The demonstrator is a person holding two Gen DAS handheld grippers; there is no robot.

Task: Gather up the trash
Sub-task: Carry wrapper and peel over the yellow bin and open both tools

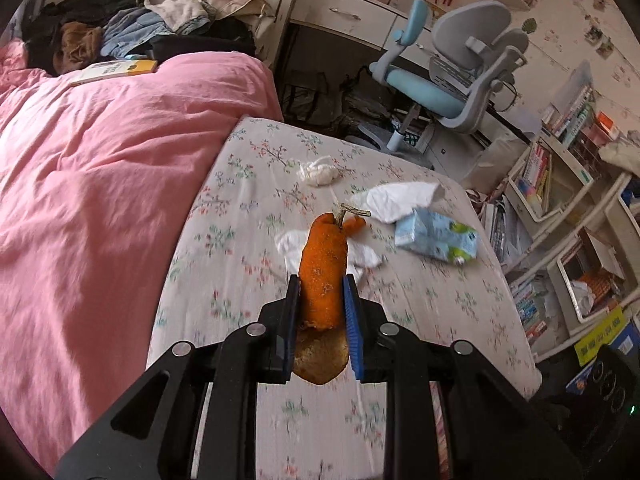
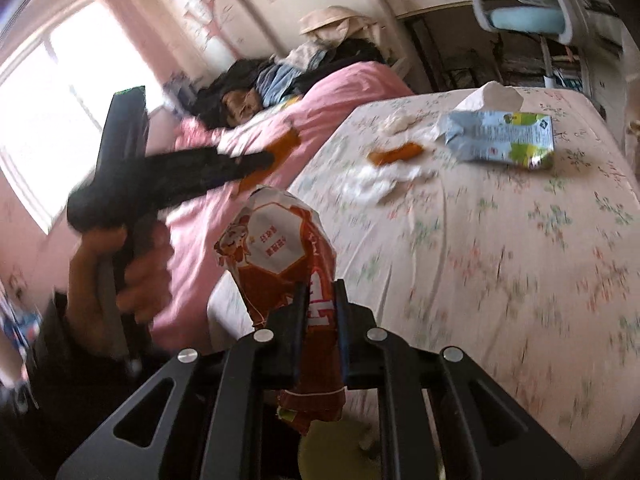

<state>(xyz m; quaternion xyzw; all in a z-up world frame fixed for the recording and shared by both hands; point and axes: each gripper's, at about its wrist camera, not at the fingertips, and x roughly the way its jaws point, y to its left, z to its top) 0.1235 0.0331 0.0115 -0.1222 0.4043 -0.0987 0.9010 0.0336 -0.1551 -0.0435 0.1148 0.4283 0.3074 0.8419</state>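
- Nearest, left wrist view: left gripper (image 1: pixel 321 296) pinched a strip of orange peel (image 1: pixel 322 276) between its blue pads (image 1: pixel 352 316), peel standing up with the stem end on top, lifted clear of the floral sheet (image 1: pixel 420 304).
- Right wrist view: right gripper (image 2: pixel 321 298) pinched a crumpled red-and-white snack wrapper (image 2: pixel 280 252), wrapper sticking up above the jaws and hanging below them. Frame blurred; a yellowish round thing showed under the gripper, too unclear to name.
- To the side in that view: the person's left hand (image 2: pixel 116 276) gripped the handle of the other tool, its fingers over the pink duvet (image 2: pixel 280 128).
- Middle distance on the sheet: a flat white tissue (image 1: pixel 362 254) just behind the held peel, a second small piece of orange peel (image 1: pixel 354 225) beside it, a squashed light-blue drink carton (image 1: pixel 436 238) near them.
- Further on: a larger crumpled tissue (image 1: pixel 400 196) touching the carton's far side, then a small wadded tissue ball (image 1: pixel 318 172) set apart.
- Far: clothes pile (image 1: pixel 120 28) at the bed head, blue-grey desk chair (image 1: pixel 452 76) past the foot.
- Judgement: pick-up step done for both tools; both loads need dropping in a bin, none identifiable. Next move calls for carrying off the bed, releasing, then returning for the tissues, peel and carton.
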